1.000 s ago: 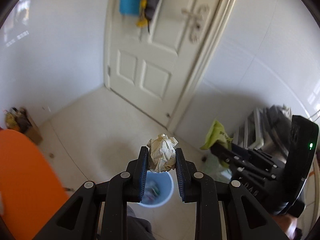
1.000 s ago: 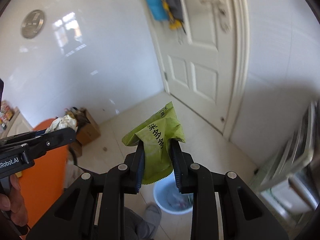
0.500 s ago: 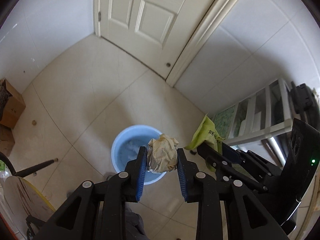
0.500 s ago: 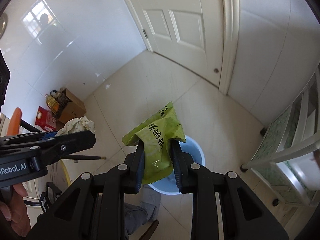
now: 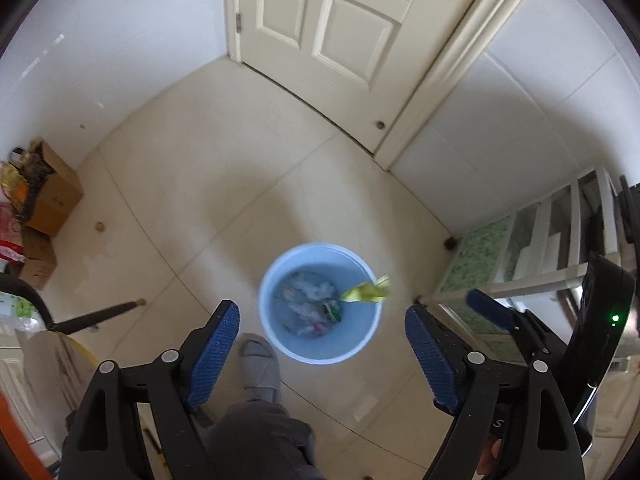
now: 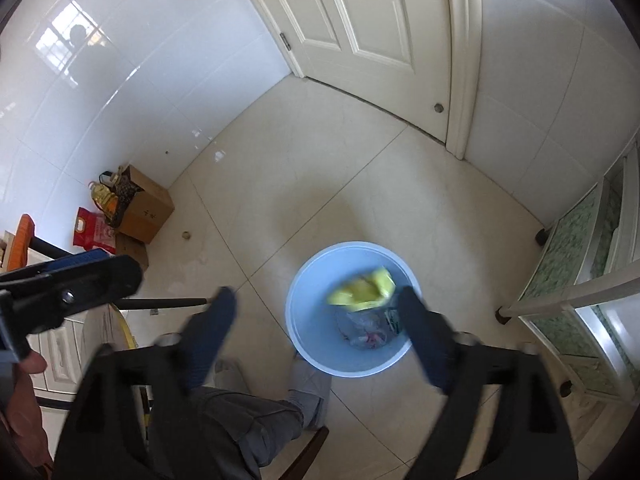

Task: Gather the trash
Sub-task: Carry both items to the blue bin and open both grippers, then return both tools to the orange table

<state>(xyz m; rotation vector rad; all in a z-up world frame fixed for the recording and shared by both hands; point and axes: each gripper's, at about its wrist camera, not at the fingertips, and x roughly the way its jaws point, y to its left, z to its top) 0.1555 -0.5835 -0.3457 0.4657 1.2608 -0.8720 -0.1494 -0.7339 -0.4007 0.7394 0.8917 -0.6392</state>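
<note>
A light blue bin [image 5: 320,354] stands on the tiled floor below both grippers, with several scraps of trash inside. My left gripper [image 5: 322,330] hangs above it, its jaws opening wide with nothing between them. The crumpled paper ball cannot be told apart from the scraps in the bin. My right gripper [image 6: 316,312] is also opening, blurred, empty, above the same bin [image 6: 300,340]. The green snack wrapper [image 6: 364,290] is falling into the bin, free of the pads; in the left wrist view the wrapper [image 5: 366,293] is at the bin's right rim.
A person's grey slipper [image 5: 260,368] and trouser leg are just left of the bin. A white shelf rack [image 5: 560,248] stands at right, cardboard boxes [image 6: 144,210] by the left wall, a closed door [image 5: 332,28] ahead. A dark chair leg [image 5: 100,316] reaches in from the left.
Both grippers tilted down over the bin and opened. The paper ball left the left jaws and the green wrapper dropped from the right jaws toward the bin.
</note>
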